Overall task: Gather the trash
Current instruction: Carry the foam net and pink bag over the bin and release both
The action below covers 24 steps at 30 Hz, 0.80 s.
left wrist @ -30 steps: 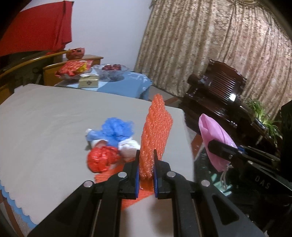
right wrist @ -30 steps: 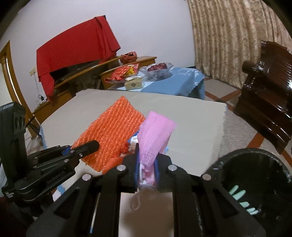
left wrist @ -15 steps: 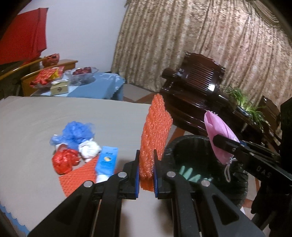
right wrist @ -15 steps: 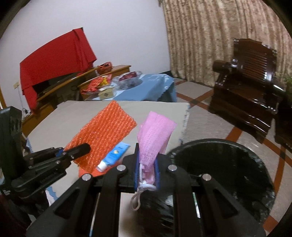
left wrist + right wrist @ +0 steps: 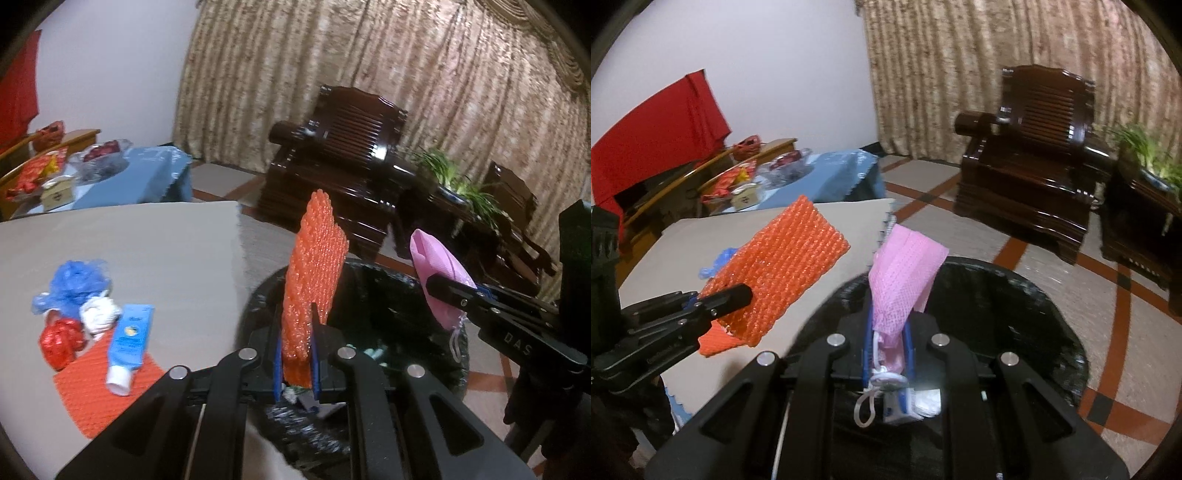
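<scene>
Both tools now over black bin (image 5: 388,295), left tool (image 5: 295,363) gripping orange mesh (image 5: 314,273), right tool (image 5: 888,356) gripping pink mask (image 5: 903,273)

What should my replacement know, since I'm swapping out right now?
Left gripper: shut on the orange mesh sheet, over the black bin.
Right gripper: shut on the pink mask, also over the bin.
Neither is dropped yet.
Left on the table: blue tube, red wad, white wad, blue wad, another orange sheet.
</scene>
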Tool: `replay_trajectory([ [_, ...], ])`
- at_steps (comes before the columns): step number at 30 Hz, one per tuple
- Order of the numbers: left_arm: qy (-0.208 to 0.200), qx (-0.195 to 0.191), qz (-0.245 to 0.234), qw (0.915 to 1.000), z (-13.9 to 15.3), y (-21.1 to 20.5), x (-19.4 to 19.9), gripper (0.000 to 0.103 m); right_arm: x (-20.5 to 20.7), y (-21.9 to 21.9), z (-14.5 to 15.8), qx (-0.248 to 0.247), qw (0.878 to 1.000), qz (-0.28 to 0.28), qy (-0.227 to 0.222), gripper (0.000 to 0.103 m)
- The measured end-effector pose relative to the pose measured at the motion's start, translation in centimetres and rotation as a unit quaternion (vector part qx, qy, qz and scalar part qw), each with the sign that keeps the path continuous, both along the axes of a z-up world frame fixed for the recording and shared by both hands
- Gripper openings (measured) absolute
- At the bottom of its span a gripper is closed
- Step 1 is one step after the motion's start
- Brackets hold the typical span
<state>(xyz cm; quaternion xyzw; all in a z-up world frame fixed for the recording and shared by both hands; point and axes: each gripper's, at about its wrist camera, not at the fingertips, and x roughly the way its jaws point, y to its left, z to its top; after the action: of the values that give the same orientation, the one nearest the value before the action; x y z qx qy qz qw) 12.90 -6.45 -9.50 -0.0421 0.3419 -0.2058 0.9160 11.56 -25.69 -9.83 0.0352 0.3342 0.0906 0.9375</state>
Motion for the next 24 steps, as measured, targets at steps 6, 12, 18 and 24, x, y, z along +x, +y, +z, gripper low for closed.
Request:
replay_trajectory([
  [6,0.011,0.002,-0.024,0.9997,-1.0,-2.6,1.2,0.011,-0.3,-2.9,-1.3,-0.007,0.999,-0.032,0.012,0.016],
  [12,0.025,0.004,-0.050,0.9984,-2.4,-5.3,2.3,0.011,-0.3,-4.5,-3.3,-0.013,0.998,-0.051,0.032,0.016],
  [18,0.041,-0.006,-0.061,0.9973,-3.3,-6.1,2.9,0.042,-0.4,-5.7,-5.1,-0.024,0.996,-0.067,0.058,0.055],
  [24,0.024,0.000,-0.050,0.9984,-2.9,-5.4,2.2,0.071,-1.1,-5.4,-5.1,-0.047,0.995,-0.077,0.046,0.090],
])
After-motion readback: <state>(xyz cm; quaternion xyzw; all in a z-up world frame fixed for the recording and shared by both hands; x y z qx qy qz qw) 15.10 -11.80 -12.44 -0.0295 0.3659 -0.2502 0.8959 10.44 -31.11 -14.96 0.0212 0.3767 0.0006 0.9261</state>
